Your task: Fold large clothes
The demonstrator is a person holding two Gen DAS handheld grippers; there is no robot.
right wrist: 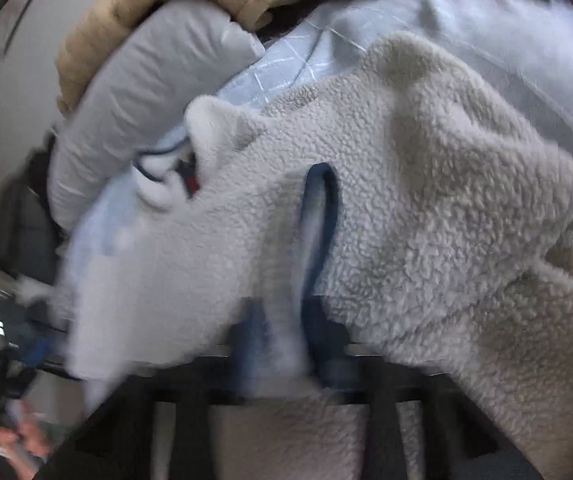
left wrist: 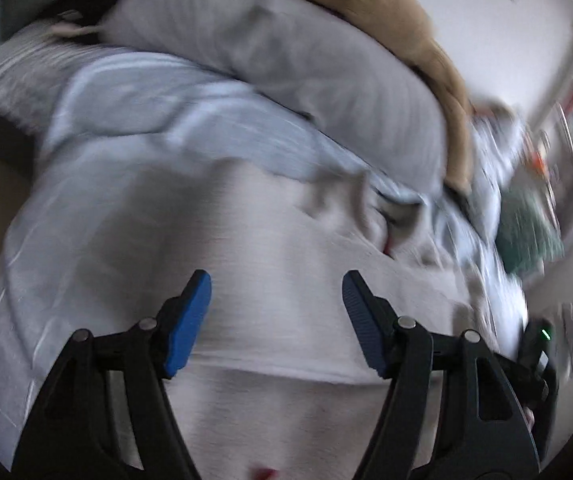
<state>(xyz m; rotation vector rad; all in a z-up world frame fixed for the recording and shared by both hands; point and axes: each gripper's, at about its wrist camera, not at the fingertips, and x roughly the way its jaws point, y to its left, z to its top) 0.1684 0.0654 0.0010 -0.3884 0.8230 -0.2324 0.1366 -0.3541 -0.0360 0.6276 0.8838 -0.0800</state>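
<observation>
A large cream fleece garment [right wrist: 426, 208] lies on the light blue bedding [right wrist: 270, 76], bunched into thick folds. My right gripper [right wrist: 290, 344] is shut on a fold of the fleece; its blue pads are blurred and half buried in the cloth. In the left wrist view the same garment shows its smooth pale side [left wrist: 278, 248], with a folded edge running across near the fingertips. My left gripper [left wrist: 276, 304] is open just above that cloth, blue pads [left wrist: 190, 320] wide apart and holding nothing.
A grey pillow [left wrist: 286, 64] and a tan blanket [left wrist: 398, 12] are piled at the far side of the bed. A green item [left wrist: 530, 236] lies at the right. A person's hand [right wrist: 18, 440] shows at the lower left of the right wrist view.
</observation>
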